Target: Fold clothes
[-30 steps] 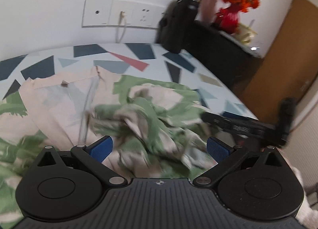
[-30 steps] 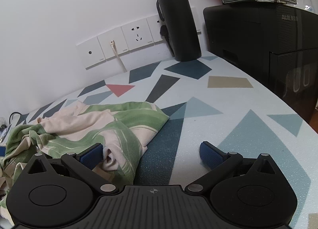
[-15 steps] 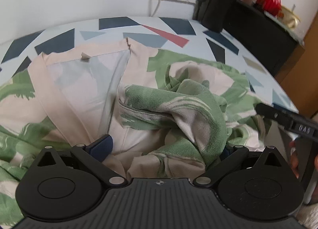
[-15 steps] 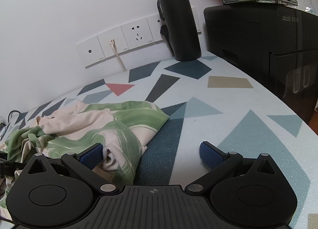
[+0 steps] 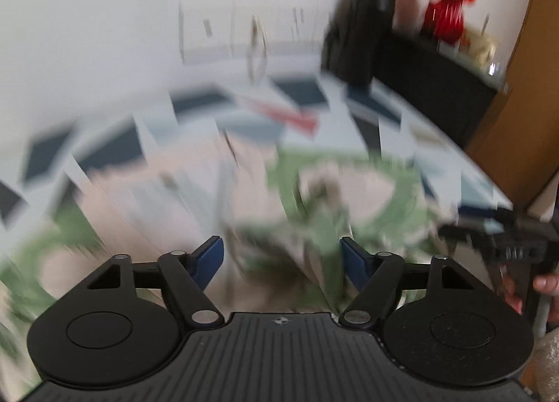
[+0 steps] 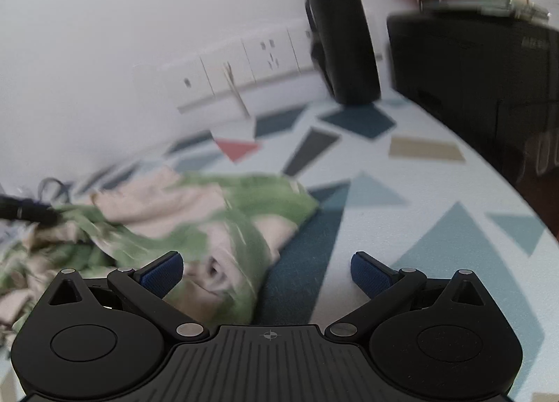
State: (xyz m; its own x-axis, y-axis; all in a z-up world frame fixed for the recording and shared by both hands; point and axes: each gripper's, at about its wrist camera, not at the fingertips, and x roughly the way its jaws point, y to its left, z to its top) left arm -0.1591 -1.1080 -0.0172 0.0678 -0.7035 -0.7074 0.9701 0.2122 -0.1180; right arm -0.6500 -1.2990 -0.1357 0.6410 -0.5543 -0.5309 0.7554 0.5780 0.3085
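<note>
Cloth in green and cream, a crumpled garment (image 6: 195,224), lies heaped on the patterned counter (image 6: 429,213). Its near end sits between the spread fingers of the right hand-held gripper (image 6: 267,271), close against the left blue pad (image 6: 160,271) and well apart from the right one; nothing is clamped. The left wrist view is heavily blurred, yet the left hand-held gripper (image 5: 281,260) shows its fingers apart with the garment (image 5: 314,199) bunched just ahead between them. A dark bottle (image 6: 340,35) stands by the wall sockets (image 6: 244,63).
</note>
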